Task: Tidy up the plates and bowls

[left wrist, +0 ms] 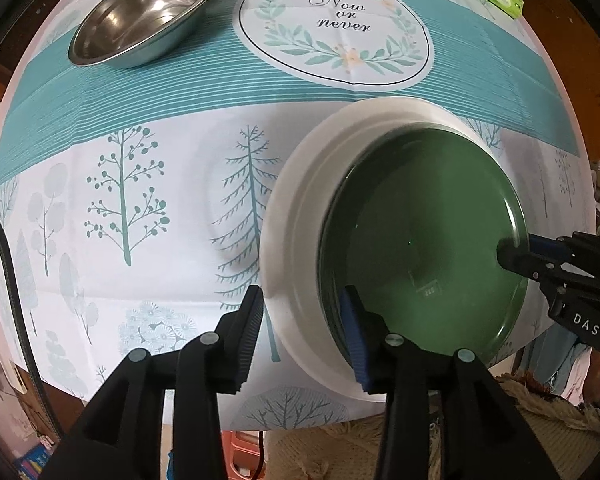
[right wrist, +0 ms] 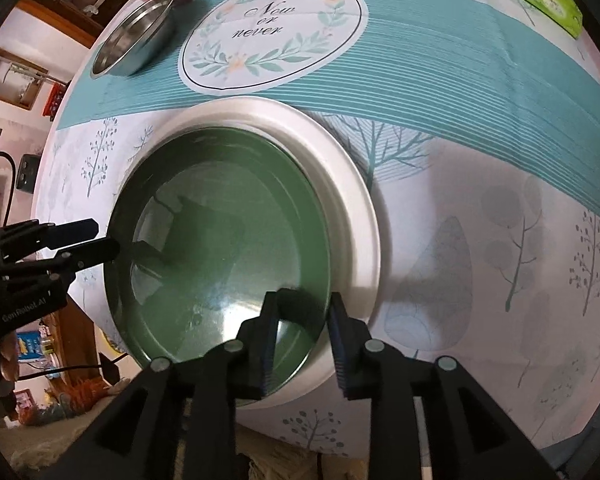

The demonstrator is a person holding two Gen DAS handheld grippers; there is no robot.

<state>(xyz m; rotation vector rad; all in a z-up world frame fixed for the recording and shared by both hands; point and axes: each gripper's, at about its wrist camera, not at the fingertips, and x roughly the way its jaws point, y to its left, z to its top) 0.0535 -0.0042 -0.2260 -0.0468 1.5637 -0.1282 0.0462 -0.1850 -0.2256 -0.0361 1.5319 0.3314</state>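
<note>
Both my claws straddle the stacked rims: left gripper [left wrist: 302,320] and right gripper [right wrist: 304,320], jaws parted, gripping nothing. Glossy green plate [right wrist: 220,248] sits nested in the white plate [right wrist: 352,208]. Stacking looks finished; next, lift clear toward that steel bowl [left wrist: 148,12].

A green plate [right wrist: 220,248] sits nested in a wider white plate [right wrist: 352,208] on the tree-print tablecloth [right wrist: 500,240]. The right gripper [right wrist: 304,340] straddles the near rims of both plates, jaws parted, pads clear of them. The left gripper [right wrist: 96,240] reaches the green plate's left edge. Farther back stand a steel bowl [right wrist: 134,40] and a green tissue pack [right wrist: 550,4].
</note>
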